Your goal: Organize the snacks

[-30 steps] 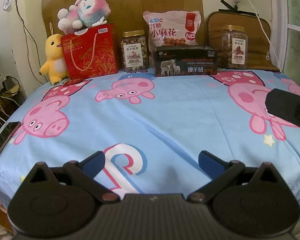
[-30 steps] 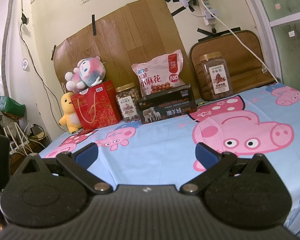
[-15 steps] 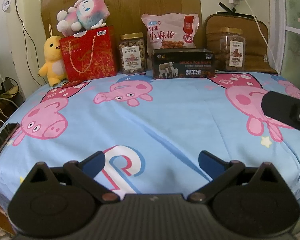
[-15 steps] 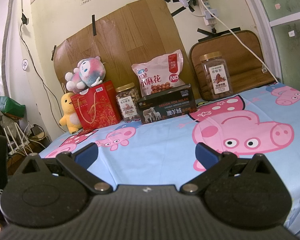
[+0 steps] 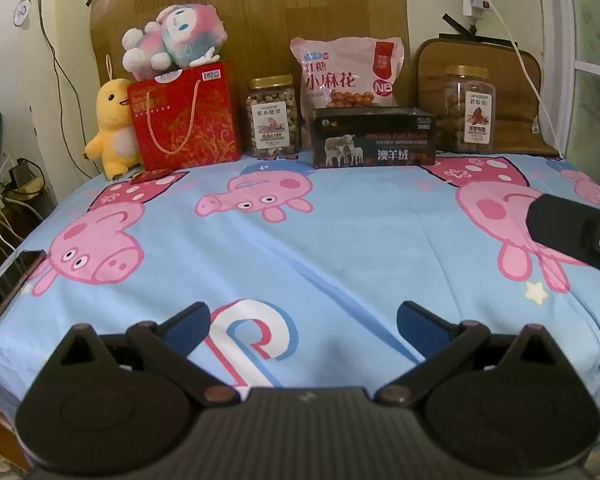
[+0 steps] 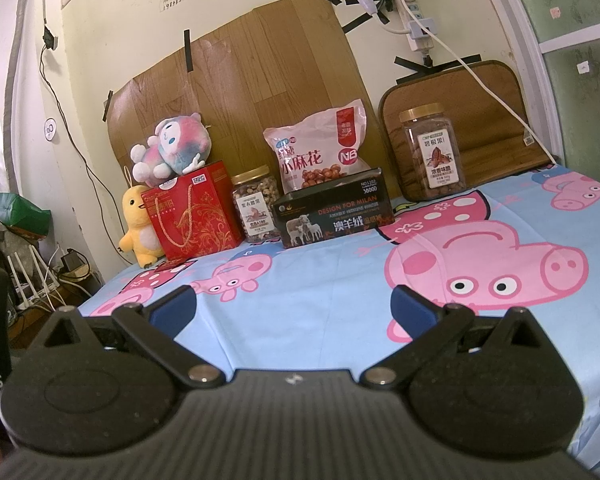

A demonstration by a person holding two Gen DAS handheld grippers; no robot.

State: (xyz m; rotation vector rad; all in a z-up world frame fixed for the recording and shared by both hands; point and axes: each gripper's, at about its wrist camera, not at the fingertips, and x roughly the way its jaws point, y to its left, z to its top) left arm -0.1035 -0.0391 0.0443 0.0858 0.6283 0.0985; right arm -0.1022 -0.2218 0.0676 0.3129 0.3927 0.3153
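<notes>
The right tool (image 6: 292,312) hovers spread and empty over the bedsheet (image 6: 332,304), facing the black box (image 6: 332,214).

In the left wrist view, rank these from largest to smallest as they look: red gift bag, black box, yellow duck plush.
1. black box and red gift bag: look alike, too close to rank.
2. yellow duck plush: smallest.

Bed (image 5: 340,248) carries jars, bag, boxes, toys, phone.

Home bedroom: bed (image 5: 340,248) under cartoon-pig sheet, plush toys (image 5: 172,42) at far edge, power strip (image 6: 416,20) taped to wall.
</notes>
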